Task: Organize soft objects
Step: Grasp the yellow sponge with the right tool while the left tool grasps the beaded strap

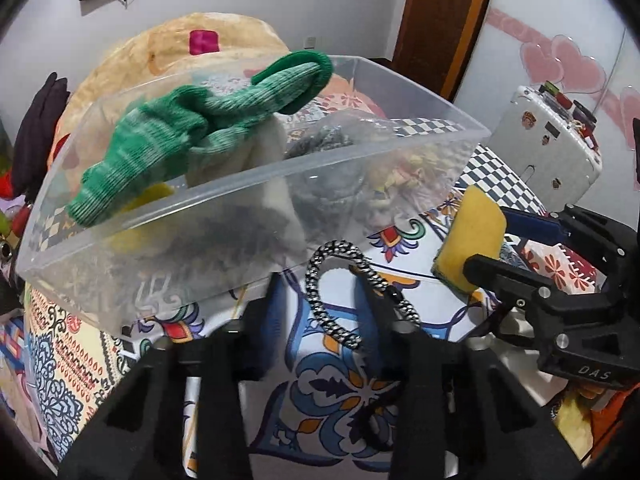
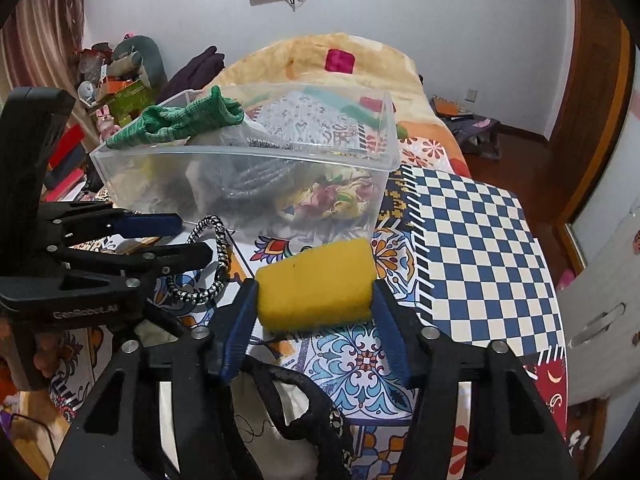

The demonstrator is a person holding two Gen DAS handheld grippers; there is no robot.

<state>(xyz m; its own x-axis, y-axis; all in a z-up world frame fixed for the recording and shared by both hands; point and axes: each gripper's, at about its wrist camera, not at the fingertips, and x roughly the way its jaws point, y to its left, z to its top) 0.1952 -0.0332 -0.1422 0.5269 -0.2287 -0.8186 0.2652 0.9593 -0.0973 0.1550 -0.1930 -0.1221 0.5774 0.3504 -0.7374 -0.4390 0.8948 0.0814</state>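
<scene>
We have the right tongs (image 2: pixel 316 300) pinching the sponge (image 2: pixel 316 284), lifted clear for the bin (image 2: pixel 240 160). Left tongs (image 1: pixel 320 304) are spread around the chain (image 1: pixel 340 280), ready to grab it.

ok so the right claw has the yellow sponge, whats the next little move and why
Probably lift the yellow sponge up and forward over the near rim of the clear bin, then let go. The right claw is clamped on it just short of the bin, which already holds a green sock and other soft items. The left claw straddles the braided cord.
</scene>
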